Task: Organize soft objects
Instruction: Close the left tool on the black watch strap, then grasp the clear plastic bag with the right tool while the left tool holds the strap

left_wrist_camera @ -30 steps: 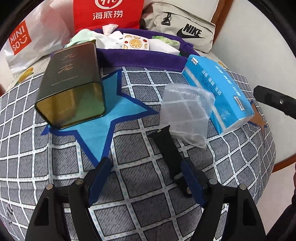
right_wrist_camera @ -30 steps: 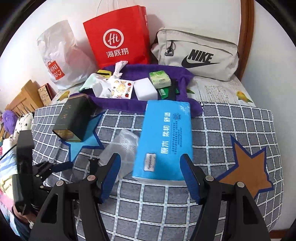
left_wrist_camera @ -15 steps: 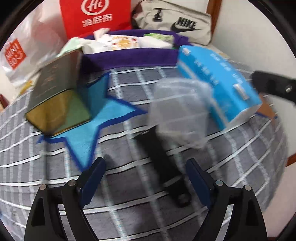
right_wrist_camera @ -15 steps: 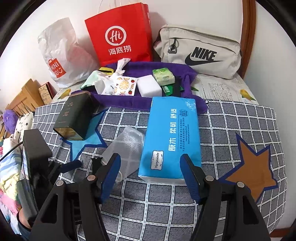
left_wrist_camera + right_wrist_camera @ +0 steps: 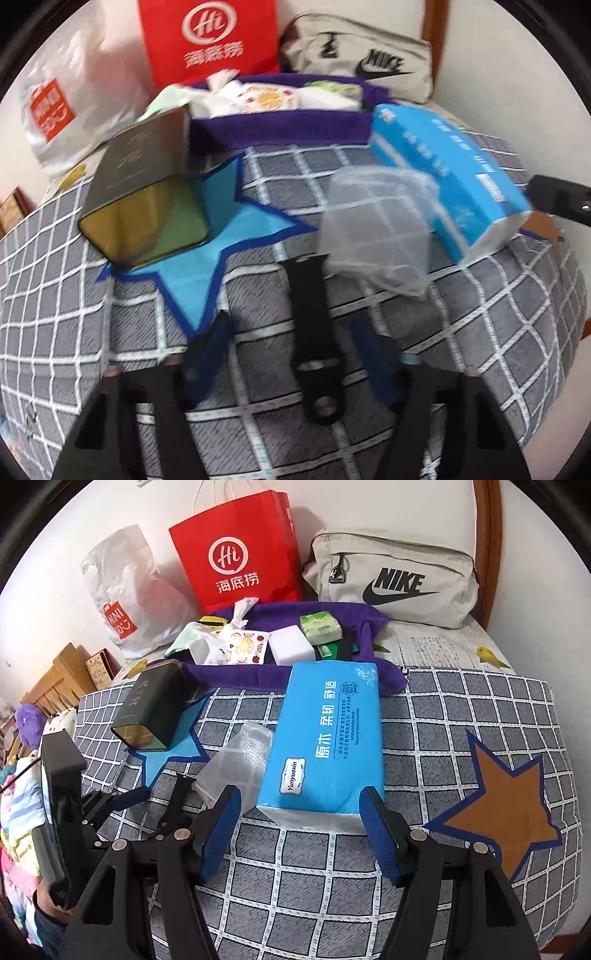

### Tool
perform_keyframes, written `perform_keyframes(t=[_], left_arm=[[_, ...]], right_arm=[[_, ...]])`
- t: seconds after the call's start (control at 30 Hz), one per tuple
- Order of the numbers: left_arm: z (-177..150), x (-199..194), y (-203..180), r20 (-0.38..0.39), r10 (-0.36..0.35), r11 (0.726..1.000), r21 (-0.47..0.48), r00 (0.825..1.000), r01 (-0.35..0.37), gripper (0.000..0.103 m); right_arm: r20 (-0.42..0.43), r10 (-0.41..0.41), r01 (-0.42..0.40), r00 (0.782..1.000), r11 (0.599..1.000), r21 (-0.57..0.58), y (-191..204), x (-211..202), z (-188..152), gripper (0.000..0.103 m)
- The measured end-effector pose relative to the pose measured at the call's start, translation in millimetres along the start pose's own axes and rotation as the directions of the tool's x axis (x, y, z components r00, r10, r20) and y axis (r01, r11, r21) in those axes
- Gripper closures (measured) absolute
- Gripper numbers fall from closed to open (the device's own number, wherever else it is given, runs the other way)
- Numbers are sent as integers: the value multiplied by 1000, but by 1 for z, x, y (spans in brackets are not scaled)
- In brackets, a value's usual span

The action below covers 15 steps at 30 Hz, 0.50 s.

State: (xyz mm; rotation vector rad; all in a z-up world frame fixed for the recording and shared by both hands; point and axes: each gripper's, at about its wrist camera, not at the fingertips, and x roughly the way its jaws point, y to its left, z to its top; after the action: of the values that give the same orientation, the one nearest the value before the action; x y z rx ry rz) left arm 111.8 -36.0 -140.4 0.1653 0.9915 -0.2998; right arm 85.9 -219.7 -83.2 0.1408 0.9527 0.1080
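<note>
Plastic bag point(image 5: 240, 758) lies between tin point(image 5: 153, 709) and tissue pack point(image 5: 325, 738) (seemingly touching it).

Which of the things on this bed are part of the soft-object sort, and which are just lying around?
Job items:
blue tissue pack
clear plastic bag
black strap
purple towel holding small soft packets

Lying about:
dark tin
red paper bag
Nike pouch
Miniso bag

Both hand-held grippers, left and right, are open.

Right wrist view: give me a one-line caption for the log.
Open right gripper lined up at the near end of the blue tissue pack on the checked bedspread, not yet touching.
</note>
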Motion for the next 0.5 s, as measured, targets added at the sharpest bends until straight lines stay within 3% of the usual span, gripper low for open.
perform_keyframes(t=[0.07,0.33,0.5], left_arm=[[4,0,0,5,-34,999,6,999,34,82],[2,3,23,12,-195,971,-137,981,195,80],[1,4,9,23,-124,990,-59,992,125,83]], right_arm=[[-5,7,-7,1000,1000,3,-2,1,-2,37],[-6,20,-19,1000,1000,12,-8,4,-5,37],[-8,39,-39,999,999,2,1,7,-3,37]])
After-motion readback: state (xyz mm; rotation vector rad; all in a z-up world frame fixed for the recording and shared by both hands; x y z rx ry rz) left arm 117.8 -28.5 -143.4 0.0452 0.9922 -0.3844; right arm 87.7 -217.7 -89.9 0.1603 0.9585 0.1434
